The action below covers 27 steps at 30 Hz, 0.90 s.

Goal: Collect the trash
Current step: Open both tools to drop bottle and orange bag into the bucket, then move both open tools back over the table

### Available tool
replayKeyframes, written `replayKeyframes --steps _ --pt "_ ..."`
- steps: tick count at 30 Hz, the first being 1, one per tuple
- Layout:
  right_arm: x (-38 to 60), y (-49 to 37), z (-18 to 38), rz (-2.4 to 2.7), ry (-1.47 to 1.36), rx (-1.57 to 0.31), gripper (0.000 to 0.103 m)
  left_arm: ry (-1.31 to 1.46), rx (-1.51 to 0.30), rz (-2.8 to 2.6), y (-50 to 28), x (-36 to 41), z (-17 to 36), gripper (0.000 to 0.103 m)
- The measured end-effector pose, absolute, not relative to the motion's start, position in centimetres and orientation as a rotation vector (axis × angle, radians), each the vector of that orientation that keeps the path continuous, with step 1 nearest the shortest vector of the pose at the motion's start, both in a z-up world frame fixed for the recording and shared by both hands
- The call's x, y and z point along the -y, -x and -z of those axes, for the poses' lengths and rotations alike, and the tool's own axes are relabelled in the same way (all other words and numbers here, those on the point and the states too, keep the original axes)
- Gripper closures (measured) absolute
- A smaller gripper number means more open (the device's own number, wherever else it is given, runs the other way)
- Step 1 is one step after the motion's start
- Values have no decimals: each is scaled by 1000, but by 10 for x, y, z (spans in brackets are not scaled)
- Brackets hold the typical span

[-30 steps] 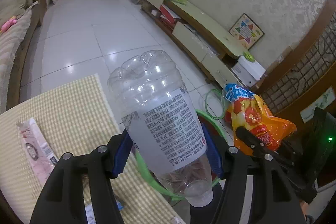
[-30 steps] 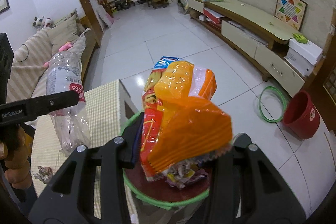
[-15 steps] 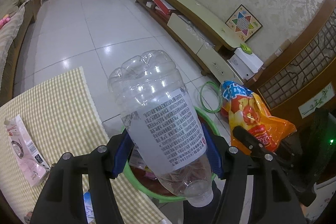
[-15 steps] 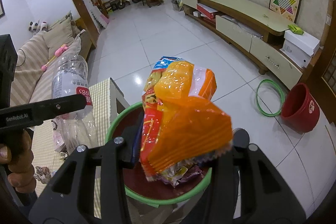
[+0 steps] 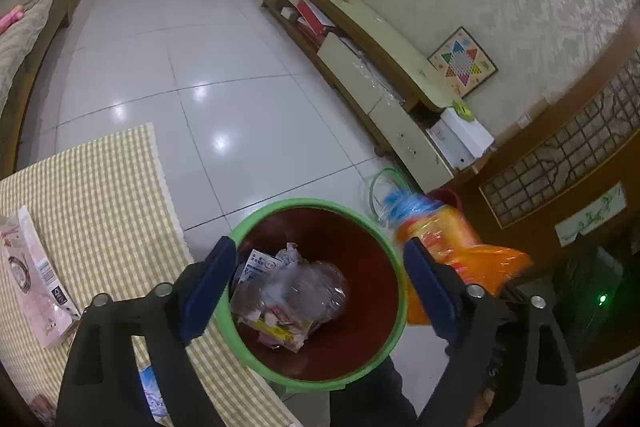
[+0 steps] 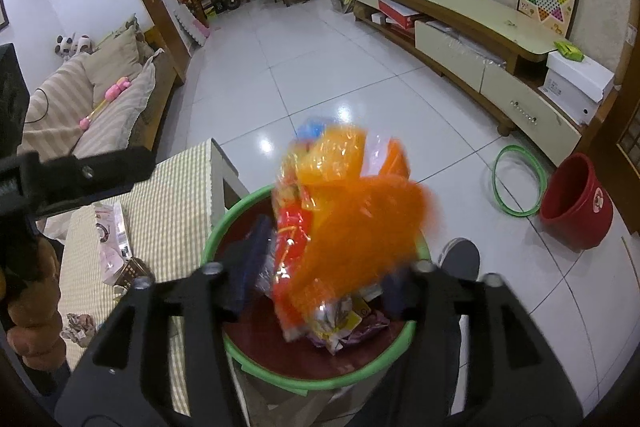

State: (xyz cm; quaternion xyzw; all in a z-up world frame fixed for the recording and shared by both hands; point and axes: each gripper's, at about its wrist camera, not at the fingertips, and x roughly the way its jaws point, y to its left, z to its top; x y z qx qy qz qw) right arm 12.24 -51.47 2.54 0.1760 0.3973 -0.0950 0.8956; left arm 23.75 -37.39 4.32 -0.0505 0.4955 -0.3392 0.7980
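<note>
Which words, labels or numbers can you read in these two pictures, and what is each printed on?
No text reads with certainty.
Orange snack bag: print blurred by motion.
Pink packet: barcode and print too small to read.
Carton inside the green-rimmed bin: blue print too small.
Red bucket: round sticker, unreadable.
White box: label too small.

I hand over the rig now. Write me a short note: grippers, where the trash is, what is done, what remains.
Left gripper: jaws opening, nothing between them; clear plastic bottle lies in the green-rimmed bin.
Right gripper: jaws opening, the orange snack bag blurred between them over the bin, apparently dropping.
Done: bottle binned.
Left: pink packet and crumpled wrapper on the checked tablecloth.
</note>
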Motion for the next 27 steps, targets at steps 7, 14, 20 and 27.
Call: replayKeyframes --steps 7,14,20,27 --pt "510 -121 -30 205 -352 -810 6 142 -1050 675 -242 347 -46 8" --pt "495 -128 -32 193 -326 -819 5 123 -1031 638 -244 305 -50 8" --pt "468 -137 -31 152 -321 -820 5 109 -1002 613 -242 261 -60 8" --pt "415 -145 -22 81 -314 -842 5 102 -1003 562 -236 187 -58 8"
